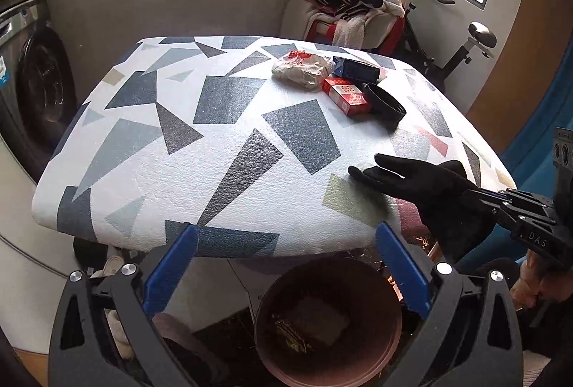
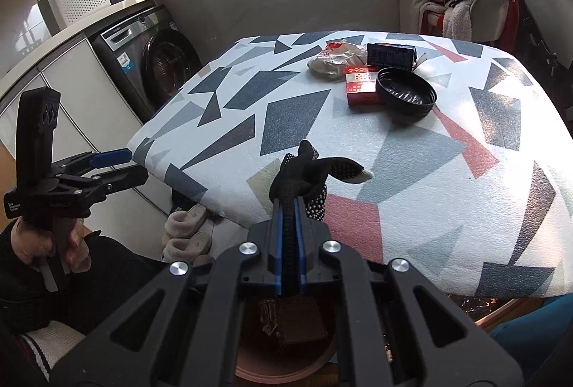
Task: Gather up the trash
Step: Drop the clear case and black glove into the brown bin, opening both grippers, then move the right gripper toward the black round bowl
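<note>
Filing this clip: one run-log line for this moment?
right gripper: shut on black knit glove | left gripper: open, empty | brown round bin: below | red box: on table

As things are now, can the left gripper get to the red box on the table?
Probably yes. The left gripper is open and empty, and the tabletop between it and the red box is bare. The right gripper, holding a black glove, is off to the side.

1. The brown bin [image 2: 286,333] at the lower centre is mostly hidden behind the right tongs [image 2: 290,208].
2. Print on the red box [image 1: 345,96] is too small to read.
3. The bin's contents are dim and unidentifiable.
</note>
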Motion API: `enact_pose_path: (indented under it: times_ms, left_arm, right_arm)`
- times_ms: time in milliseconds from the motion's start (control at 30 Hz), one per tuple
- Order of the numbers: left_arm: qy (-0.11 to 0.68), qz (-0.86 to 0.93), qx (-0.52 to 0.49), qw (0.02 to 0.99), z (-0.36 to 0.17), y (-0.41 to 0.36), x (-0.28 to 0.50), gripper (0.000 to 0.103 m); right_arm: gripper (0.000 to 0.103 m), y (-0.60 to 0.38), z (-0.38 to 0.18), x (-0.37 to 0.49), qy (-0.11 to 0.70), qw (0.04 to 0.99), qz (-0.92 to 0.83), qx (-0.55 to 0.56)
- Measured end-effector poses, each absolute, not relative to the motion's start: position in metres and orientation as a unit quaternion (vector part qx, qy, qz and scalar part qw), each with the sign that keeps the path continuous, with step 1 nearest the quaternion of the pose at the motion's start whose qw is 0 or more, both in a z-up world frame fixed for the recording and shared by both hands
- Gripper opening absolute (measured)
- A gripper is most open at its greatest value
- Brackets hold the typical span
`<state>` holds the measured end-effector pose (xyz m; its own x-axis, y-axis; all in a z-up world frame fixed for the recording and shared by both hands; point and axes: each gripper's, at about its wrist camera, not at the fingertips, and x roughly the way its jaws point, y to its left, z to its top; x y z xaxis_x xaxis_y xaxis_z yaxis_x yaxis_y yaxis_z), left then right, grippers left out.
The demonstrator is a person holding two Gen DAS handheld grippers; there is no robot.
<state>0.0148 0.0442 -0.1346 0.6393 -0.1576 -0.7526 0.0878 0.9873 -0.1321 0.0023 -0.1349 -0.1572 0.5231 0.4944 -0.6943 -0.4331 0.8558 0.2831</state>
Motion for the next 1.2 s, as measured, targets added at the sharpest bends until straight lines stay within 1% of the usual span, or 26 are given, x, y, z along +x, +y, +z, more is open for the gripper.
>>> enact_pose_path:
  times_ms: [200, 433, 833, 867, 900, 933, 967, 1000, 1033, 1067, 1133, 1200]
  left_arm:
    - [0.41, -0.041, -0.064, 0.909, -0.129, 0.067, 0.01, 0.097]
    - [0.415, -0.028, -0.076, 0.906, -0.134, 0.078, 0.006, 0.097]
    - [0.42, -0.027, -0.077, 0.904, -0.141, 0.079, 0.006, 0.097]
    - [0.42, -0.027, -0.076, 0.904, -0.141, 0.079, 0.006, 0.097]
    - [0.42, -0.027, -0.076, 0.904, -0.141, 0.079, 0.006, 0.097]
    - [0.42, -0.027, -0.076, 0.904, -0.141, 0.079, 0.006, 0.097]
    - [0.42, -0.026, -0.076, 0.904, -0.141, 0.078, 0.006, 0.097]
    - [0.42, -0.026, -0.076, 0.904, -0.141, 0.078, 0.006, 0.097]
    - [0.42, -0.027, -0.076, 0.904, -0.141, 0.079, 0.006, 0.097]
    - [0.42, -0.026, -0.076, 0.904, -0.142, 0.078, 0.006, 0.097]
    - [0.421, -0.026, -0.076, 0.904, -0.141, 0.079, 0.006, 0.097]
    - [0.422, -0.025, -0.074, 0.903, -0.142, 0.078, 0.006, 0.097]
  right_arm:
    - [0.01, -0.094, -0.199, -0.017, 0.48, 0.817, 0.318, -0.01]
    - [0.01, -0.055, -0.247, -0.041, 0.561, 0.747, 0.354, -0.054]
    - [0.011, -0.061, -0.248, -0.032, 0.557, 0.764, 0.321, -0.054]
    - [0.013, -0.063, -0.248, -0.03, 0.558, 0.765, 0.318, -0.053]
    - [0.018, -0.064, -0.248, -0.029, 0.557, 0.767, 0.313, -0.053]
    - [0.032, -0.066, -0.247, -0.028, 0.555, 0.771, 0.31, -0.051]
    - [0.039, -0.068, -0.245, -0.028, 0.551, 0.773, 0.31, -0.046]
    - [0.055, -0.07, -0.242, -0.028, 0.545, 0.778, 0.31, -0.041]
    - [0.066, -0.072, -0.239, -0.028, 0.538, 0.784, 0.307, -0.04]
    - [0.07, -0.073, -0.236, -0.028, 0.53, 0.791, 0.303, -0.041]
    - [0.085, -0.076, -0.23, -0.026, 0.517, 0.803, 0.293, -0.045]
    - [0.088, -0.08, -0.223, -0.023, 0.502, 0.816, 0.283, -0.051]
